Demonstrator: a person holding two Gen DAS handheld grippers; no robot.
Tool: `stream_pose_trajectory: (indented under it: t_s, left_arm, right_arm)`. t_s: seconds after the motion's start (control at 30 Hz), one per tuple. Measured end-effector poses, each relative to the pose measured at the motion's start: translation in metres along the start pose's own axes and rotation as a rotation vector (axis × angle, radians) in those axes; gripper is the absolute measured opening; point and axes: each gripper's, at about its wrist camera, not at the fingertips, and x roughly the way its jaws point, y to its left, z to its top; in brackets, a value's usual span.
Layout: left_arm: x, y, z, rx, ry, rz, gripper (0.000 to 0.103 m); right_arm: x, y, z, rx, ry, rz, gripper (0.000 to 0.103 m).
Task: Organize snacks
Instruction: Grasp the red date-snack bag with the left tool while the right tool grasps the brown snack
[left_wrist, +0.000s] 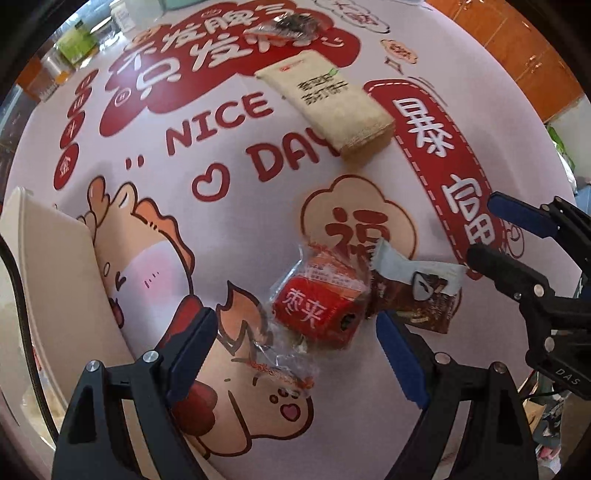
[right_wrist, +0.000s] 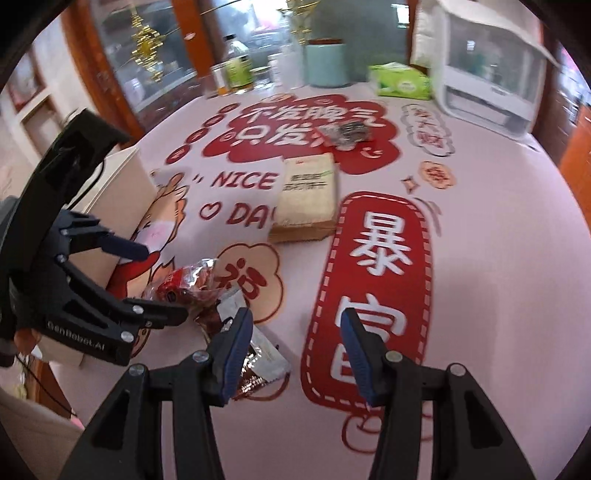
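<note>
The left tool (left_wrist: 295, 354) is hovering low over the worktop (left_wrist: 229, 155) with its jaws standing wide apart and holding nothing; a red snack packet (left_wrist: 317, 306) in clear wrap is lying between and just ahead of its blue-padded fingers (left_wrist: 400, 362). Touching that packet on its right side is a brown and pale-blue snack packet (left_wrist: 417, 291), lying flat on the printed cloth. Farther off, a long beige cracker pack (left_wrist: 328, 99) is resting across the "NICE DAY" lettering, and beyond it a small dark wrapped snack (left_wrist: 288, 26) is sitting on the red cloud print. A cream box (left_wrist: 48, 258) is standing at the left edge of the worktop. The right tool (right_wrist: 295, 350) is also gaping open and empty, hanging just above the cloth near the red banner print, with the brown packet beside its left finger (right_wrist: 236, 354). At the far edge, a green tissue box (right_wrist: 400, 81) and a white container (right_wrist: 487, 77) are standing.
</note>
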Motion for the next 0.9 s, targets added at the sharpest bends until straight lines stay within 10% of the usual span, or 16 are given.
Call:
stream_pose_trajectory:
  t_s: [0.43, 0.9]
  left_arm:
    - [0.012, -0.001, 0.001, 0.083, 0.001, 0.025, 0.087]
    - [0.020, -0.018, 0.003, 0.128, -0.037, 0.040, 0.053]
  right_arm:
    - [0.032, 0.035, -0.005, -0.272, 0.118, 0.176, 0.050]
    - [0.035, 0.056, -0.025, -0.319, 0.059, 0.017, 0.038]
